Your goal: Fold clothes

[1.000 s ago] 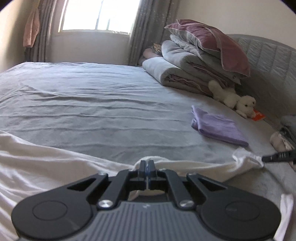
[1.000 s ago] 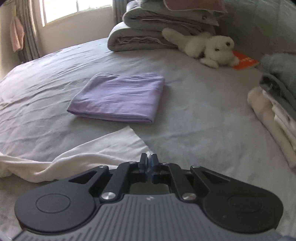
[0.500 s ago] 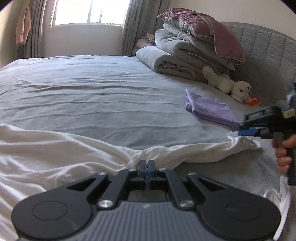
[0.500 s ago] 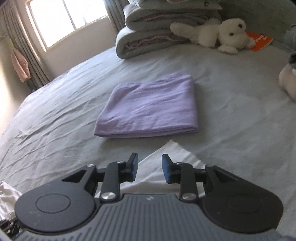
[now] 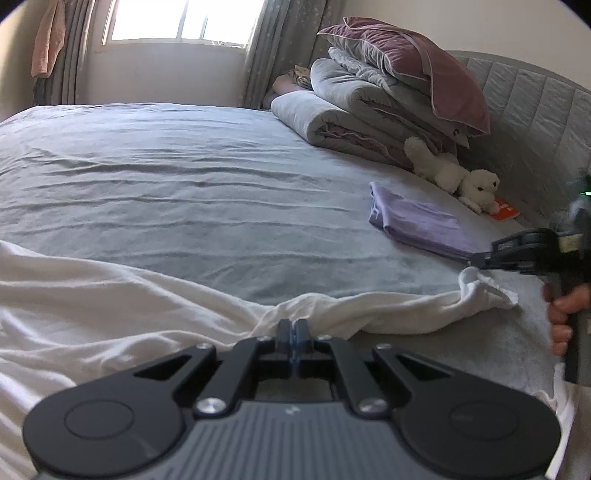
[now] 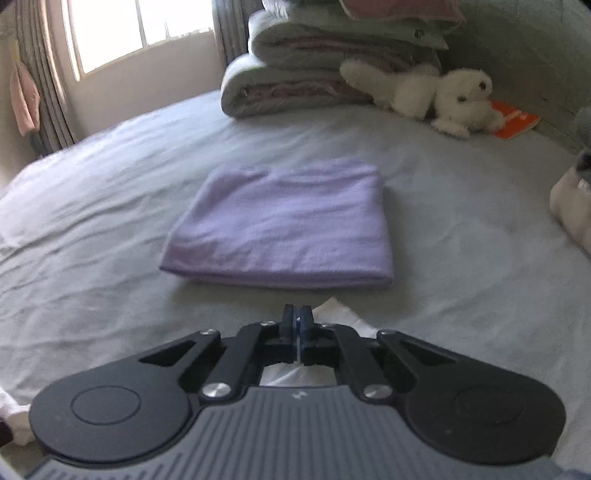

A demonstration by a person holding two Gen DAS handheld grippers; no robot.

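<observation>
A white garment point(image 5: 110, 295) lies crumpled across the near part of the grey bed point(image 5: 184, 177). My left gripper point(image 5: 293, 326) is shut on its bunched edge. My right gripper point(image 6: 296, 317) is shut on the garment's far corner point(image 6: 332, 314); it also shows in the left wrist view point(image 5: 480, 260), at the garment's right end. A folded purple cloth point(image 6: 288, 225) lies just beyond the right gripper, and shows in the left wrist view point(image 5: 417, 221).
Folded quilts and a pillow point(image 5: 388, 96) are stacked by the headboard. A white plush toy point(image 6: 443, 99) and an orange card point(image 6: 515, 120) lie beside them. Stacked clothes point(image 6: 572, 199) sit at the right edge. A window point(image 5: 177, 18) is at the back.
My right gripper opened half a second ago and has now shut on the white garment's corner, closer to the purple cloth. My left gripper stayed shut on the garment.
</observation>
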